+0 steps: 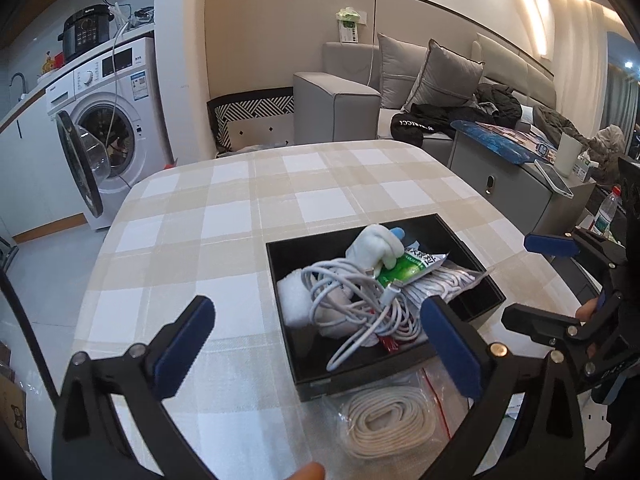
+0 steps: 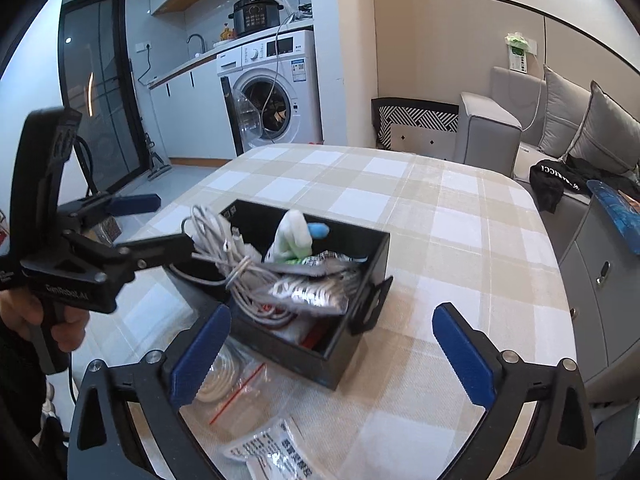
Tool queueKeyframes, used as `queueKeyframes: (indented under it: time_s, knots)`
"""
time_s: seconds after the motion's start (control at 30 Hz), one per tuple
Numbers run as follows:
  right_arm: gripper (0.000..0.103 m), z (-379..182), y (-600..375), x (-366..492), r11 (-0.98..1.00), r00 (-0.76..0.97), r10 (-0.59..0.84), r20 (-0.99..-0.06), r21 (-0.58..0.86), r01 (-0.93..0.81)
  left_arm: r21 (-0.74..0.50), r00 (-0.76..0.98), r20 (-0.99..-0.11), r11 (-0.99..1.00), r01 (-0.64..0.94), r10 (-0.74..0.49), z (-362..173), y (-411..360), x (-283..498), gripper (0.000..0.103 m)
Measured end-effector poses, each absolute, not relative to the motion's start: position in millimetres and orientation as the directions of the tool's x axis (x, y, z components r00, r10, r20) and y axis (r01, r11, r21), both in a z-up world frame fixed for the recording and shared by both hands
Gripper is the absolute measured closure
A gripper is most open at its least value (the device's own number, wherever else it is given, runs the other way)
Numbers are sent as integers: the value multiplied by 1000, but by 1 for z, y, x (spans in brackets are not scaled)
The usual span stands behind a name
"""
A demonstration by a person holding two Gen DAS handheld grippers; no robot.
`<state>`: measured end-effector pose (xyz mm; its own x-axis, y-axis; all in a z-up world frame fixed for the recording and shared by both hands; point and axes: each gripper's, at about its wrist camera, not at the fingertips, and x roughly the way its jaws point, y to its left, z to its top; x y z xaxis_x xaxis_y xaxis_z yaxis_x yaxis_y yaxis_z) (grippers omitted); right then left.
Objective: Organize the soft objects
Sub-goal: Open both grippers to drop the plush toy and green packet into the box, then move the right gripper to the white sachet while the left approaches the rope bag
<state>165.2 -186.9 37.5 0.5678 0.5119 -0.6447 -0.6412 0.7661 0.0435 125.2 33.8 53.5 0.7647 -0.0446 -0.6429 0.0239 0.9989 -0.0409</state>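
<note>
A black open box stands on the checked tablecloth. It holds a white glove, a tangled white cable, a green packet and bagged white cords. A clear zip bag with a coiled white rope lies on the cloth in front of the box. A printed plastic bag lies nearer still. My left gripper is open over the box's near left side, holding nothing. My right gripper is open, also with nothing held.
A washing machine with its door open stands beyond the table's far left. A grey sofa with cushions and clothes is behind. A grey cabinet with a phone and cup flanks the table's right edge.
</note>
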Motion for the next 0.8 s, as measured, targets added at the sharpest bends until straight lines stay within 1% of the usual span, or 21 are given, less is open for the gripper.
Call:
queueKeyframes:
  time_s: [0.2, 0.3, 0.47, 0.67, 0.8]
  knots:
    - [0, 27, -190, 144, 742, 551, 497, -670, -1, -670, -21, 758, -652, 1000, 14, -24, 44, 26, 98, 0]
    - [0, 20, -196, 139, 739, 537, 497, -682, 9, -673, -14, 748, -664, 1000, 8, -15, 37, 23, 90, 0]
    - [0, 8, -208, 132, 740, 514, 482, -709, 16, -672, 1, 736, -677, 1000, 12, -9, 25, 18, 83, 0]
    - [0, -11, -209, 120, 708, 470, 447, -761, -20, -706, 24, 719, -695, 999, 25, -1, 14, 14, 82, 0]
    - [0, -22, -210, 116, 689, 431, 443, -786, -9, -724, 30, 711, -703, 999, 34, -3, 9, 10, 82, 0]
